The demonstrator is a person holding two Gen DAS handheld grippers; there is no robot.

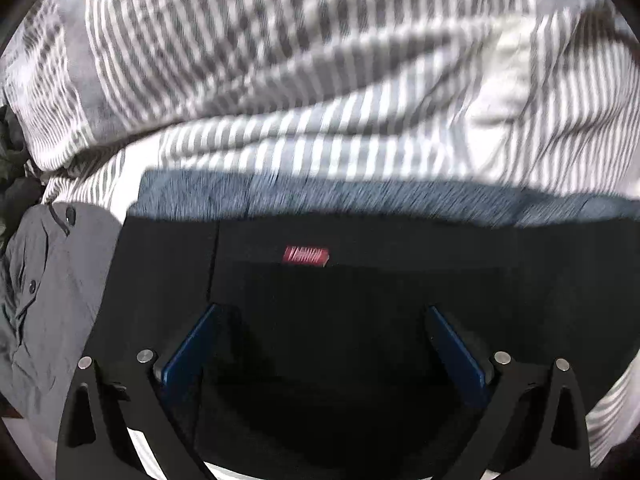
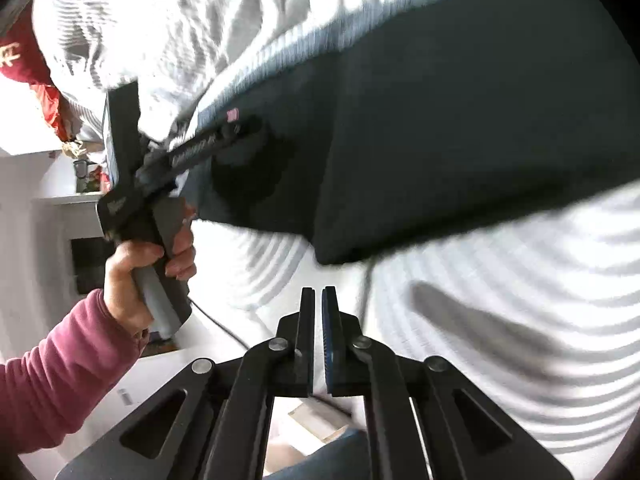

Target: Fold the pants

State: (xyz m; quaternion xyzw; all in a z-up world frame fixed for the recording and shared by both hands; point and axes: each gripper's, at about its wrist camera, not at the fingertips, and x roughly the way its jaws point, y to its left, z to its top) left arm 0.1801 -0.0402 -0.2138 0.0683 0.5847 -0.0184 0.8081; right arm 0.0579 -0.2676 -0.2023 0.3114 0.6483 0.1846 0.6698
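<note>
Lying folded on the striped bedsheet (image 1: 320,80), dark pants (image 1: 360,300), blue edge showing; hovering spread wide over them, left gripper (image 1: 324,320); hanging pressed together, empty, beside their lower edge, right gripper (image 2: 318,296).

One pair of folded black fabric pants (image 1: 360,280) with one red woven label (image 1: 306,256); one crumpled grey buttoned garment (image 1: 44,280); one grey-and-white striped bedsheet (image 1: 320,80); two black two-finger grippers (image 1: 320,344) (image 2: 318,320).

Striped bedding (image 1: 304,92), white shelf (image 2: 66,199), bright light
</note>
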